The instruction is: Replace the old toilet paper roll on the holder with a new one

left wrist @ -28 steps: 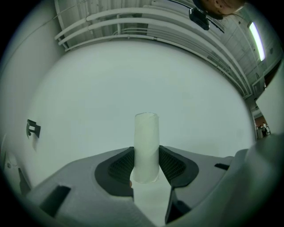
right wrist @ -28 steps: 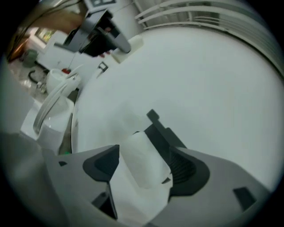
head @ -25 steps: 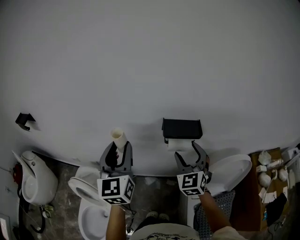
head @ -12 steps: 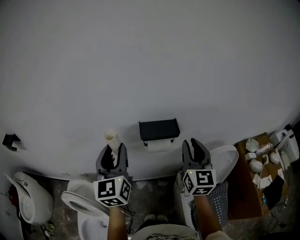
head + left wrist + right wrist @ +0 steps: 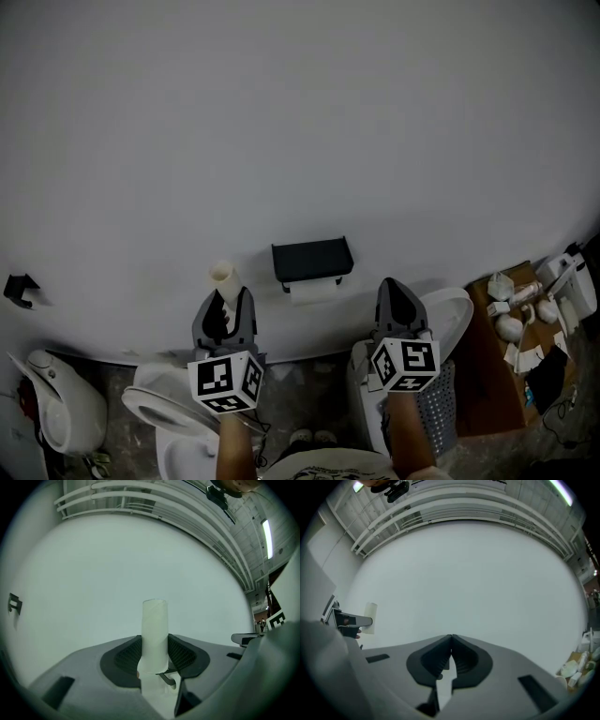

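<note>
**Left gripper**: The two black ribbed pads are clamped on the lower end of a pale cardboard tube, one pad on each side. The tube stands upright between the pads. Most of its length projects beyond the fingertips, and its open top end is free.

In the head view, the left gripper carries the tube leaning slightly to the left. The top of the tube shows against the plain white wall.

**Right gripper**: The jaws have just been closing and now meet tip to tip along a single line. Nothing lies between them. In the head view, the right gripper points toward the wall.

**Holder**: A black box-shaped wall-mounted holder sits on the wall, between the two grippers as seen from above. White toilet paper shows just below its cover.

The tube is to the left of the holder and apart from it, touching neither the holder nor the paper. The closed tips of the right gripper are near the holder's lower right side, also apart from it.

**Surroundings**: A white toilet stands below the left gripper.
</note>
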{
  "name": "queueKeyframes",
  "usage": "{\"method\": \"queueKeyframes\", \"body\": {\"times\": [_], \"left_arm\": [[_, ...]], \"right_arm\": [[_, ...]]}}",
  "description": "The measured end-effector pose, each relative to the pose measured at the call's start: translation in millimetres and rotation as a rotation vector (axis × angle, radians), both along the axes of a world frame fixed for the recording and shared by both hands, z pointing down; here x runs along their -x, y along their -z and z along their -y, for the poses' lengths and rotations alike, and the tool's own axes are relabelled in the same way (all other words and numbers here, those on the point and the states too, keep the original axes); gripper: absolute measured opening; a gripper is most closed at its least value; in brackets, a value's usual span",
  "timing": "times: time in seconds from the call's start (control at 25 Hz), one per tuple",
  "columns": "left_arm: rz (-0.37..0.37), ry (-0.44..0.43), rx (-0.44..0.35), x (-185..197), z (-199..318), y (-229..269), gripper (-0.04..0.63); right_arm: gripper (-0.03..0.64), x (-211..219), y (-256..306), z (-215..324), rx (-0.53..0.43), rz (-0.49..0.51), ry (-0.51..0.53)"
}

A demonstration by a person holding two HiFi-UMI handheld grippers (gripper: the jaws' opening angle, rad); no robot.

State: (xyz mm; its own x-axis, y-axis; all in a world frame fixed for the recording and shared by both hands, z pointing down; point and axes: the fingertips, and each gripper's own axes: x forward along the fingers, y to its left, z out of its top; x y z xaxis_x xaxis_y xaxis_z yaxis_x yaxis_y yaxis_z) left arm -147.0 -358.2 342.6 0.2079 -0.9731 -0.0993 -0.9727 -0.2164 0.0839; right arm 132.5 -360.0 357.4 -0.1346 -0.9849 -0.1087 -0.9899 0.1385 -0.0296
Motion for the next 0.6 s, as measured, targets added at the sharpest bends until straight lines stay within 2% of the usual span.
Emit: {"method": "queueKeyframes", "body": {"times": [0.6], "left_arm": [[0.015, 0.005, -0.005, -1.8, -4.5, 3.6, 0.175]], "right_arm": [[-0.009, 9.3, 0.4, 0.2, 0.012, -0.015, 0.025]]}}
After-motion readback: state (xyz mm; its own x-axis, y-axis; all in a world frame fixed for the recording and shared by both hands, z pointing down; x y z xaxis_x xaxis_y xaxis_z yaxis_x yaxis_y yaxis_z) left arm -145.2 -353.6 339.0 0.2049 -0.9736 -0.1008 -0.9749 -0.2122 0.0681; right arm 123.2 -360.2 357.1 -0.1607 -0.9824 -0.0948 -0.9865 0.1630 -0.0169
